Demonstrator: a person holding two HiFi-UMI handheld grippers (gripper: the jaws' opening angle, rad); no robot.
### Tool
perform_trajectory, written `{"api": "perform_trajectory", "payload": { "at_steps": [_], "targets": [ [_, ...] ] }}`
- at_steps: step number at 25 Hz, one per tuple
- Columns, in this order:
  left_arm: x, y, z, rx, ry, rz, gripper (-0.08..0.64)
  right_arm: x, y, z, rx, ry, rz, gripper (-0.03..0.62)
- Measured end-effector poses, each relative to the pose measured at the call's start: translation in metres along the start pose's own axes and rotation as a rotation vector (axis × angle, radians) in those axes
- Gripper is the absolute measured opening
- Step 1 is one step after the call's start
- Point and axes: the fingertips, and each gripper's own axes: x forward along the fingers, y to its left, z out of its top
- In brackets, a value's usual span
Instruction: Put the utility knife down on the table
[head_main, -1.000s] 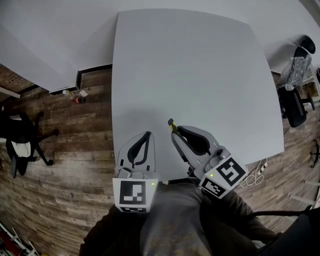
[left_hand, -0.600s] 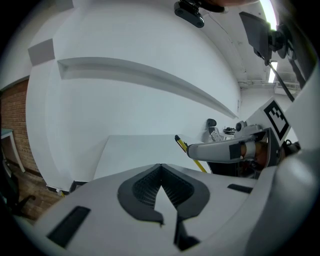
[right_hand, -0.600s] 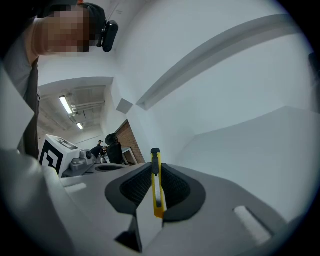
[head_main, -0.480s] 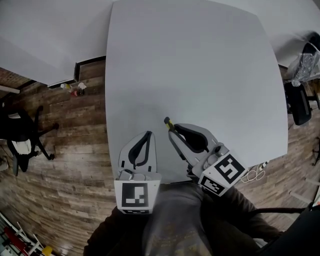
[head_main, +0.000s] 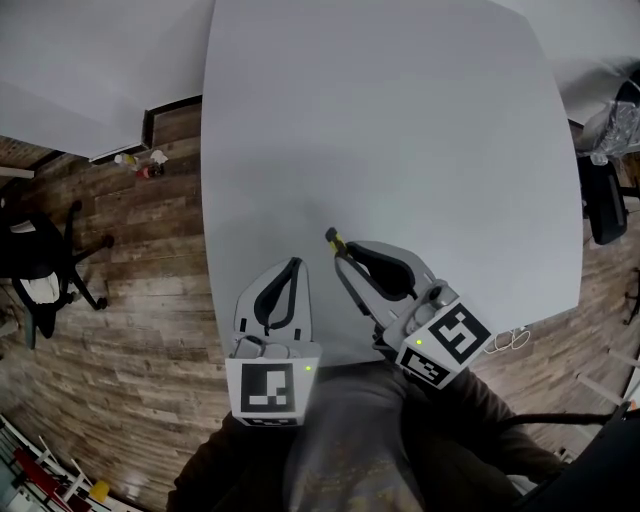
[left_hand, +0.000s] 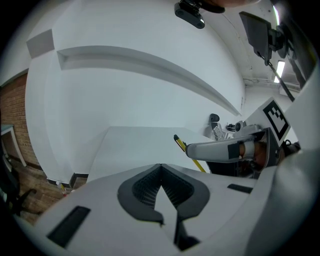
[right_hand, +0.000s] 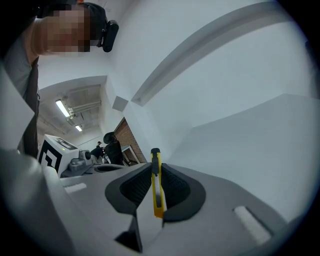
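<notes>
Slippage risk: right claw (right_hand: 156, 169) clamps the utility knife (right_hand: 157, 192), tip toward 11 o'clock; releasing above the table (head_main: 400, 120) could bounce it off the edge, while left claw (left_hand: 161, 168) is closed, empty.

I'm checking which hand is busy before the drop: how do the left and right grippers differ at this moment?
The left gripper is shut on nothing; the right gripper is shut on the yellow utility knife, whose tip sticks out past its jaws. In the head view the left gripper points straight ahead, while the right gripper angles toward the left one. Both are over the near edge of the white table.
</notes>
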Motion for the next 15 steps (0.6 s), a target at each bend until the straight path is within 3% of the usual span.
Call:
{"api": "perform_trajectory", "payload": {
  "at_steps": [15],
  "targets": [
    [0.021, -0.002, -0.017, -0.016, 0.060, -0.035, 0.003, 0.010, -0.020, -0.016, 0.044, 0.040, -0.023, 0.058]
  ]
}}
